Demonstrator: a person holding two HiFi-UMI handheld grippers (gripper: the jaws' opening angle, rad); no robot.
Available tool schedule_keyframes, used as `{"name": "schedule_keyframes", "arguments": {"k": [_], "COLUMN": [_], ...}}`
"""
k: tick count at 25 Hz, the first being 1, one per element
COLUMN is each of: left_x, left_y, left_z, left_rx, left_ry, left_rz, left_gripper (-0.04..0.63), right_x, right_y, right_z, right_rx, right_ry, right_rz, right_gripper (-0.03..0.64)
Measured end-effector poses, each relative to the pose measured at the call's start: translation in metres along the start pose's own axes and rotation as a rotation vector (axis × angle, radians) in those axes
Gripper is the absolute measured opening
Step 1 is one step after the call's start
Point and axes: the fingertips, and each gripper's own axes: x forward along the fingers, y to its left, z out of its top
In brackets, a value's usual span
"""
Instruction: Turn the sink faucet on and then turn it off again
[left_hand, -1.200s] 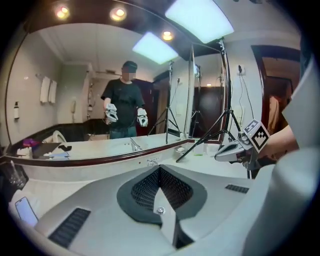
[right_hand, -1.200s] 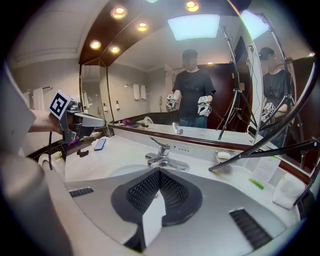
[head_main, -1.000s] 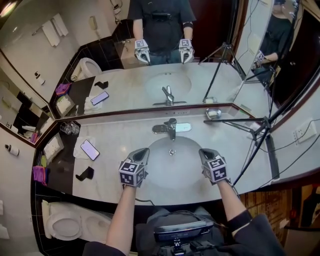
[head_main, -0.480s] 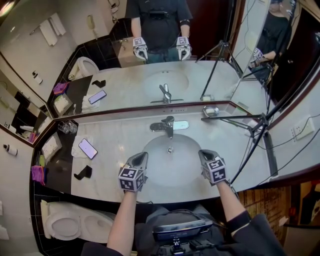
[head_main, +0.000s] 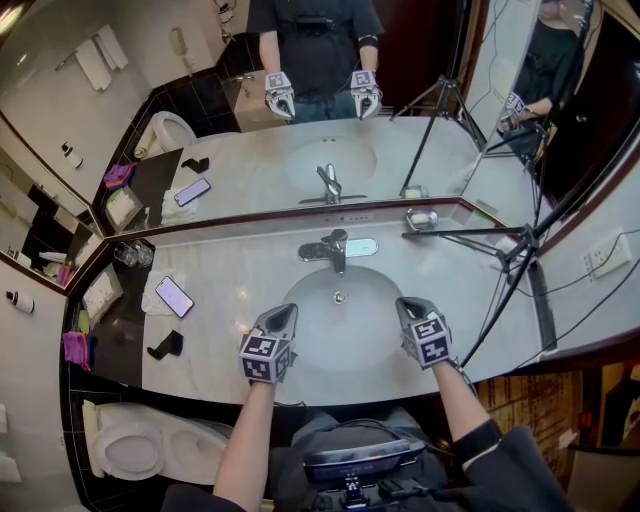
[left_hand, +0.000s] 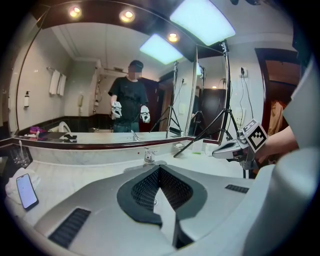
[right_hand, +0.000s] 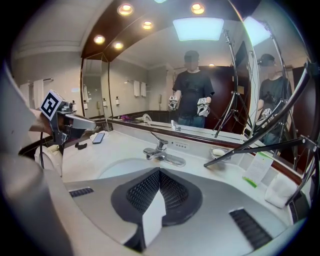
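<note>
**A:** What are the tools doing?

**B:** Both are clenched on nothing. The left tool (head_main: 284, 316) and the right tool (head_main: 408, 304) hover over the near rim of the basin (head_main: 345, 340), one on each side.

**A:** And the faucet?

**B:** The faucet (head_main: 336, 247) stands behind the basin on the bench (head_main: 230, 275). Its lever is untouched and I see no water running. I judge that turning it on hasn't begun. Next, one tool must reach forward across the bowl and work the lever.

**A:** Anything in the way?

**B:** Not directly. A tripod (head_main: 470, 234) leg crosses the bench to the right of the faucet, beside a soap dish (head_main: 421, 219). A phone (head_main: 175, 296) lies well to the left.
</note>
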Motion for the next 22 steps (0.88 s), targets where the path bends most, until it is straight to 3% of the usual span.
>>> {"name": "schedule_keyframes", "arguments": {"k": [4,14,22], "left_x": [0.005,0.027,0.041], "left_y": [0.002,0.009,0.016], "left_z": [-0.001,-0.006,-0.011], "left_rx": [-0.005,-0.017,-0.027], "left_ry": [0.006,0.027,0.032], "left_rz": [0.0,0.001,0.004], "left_gripper": [0.002,0.002,0.002], "right_x": [0.011,0.076,0.142], "right_y": [0.001,0.008,0.02], "right_z": [0.006,0.041,0.068], "right_rx": [-0.111,-0.316,-0.575], "right_ry": [0.014,0.015,0.009], "right_rz": [-0.024,-0.007,-0.006], "right_gripper": [0.027,0.138,0.222]}}
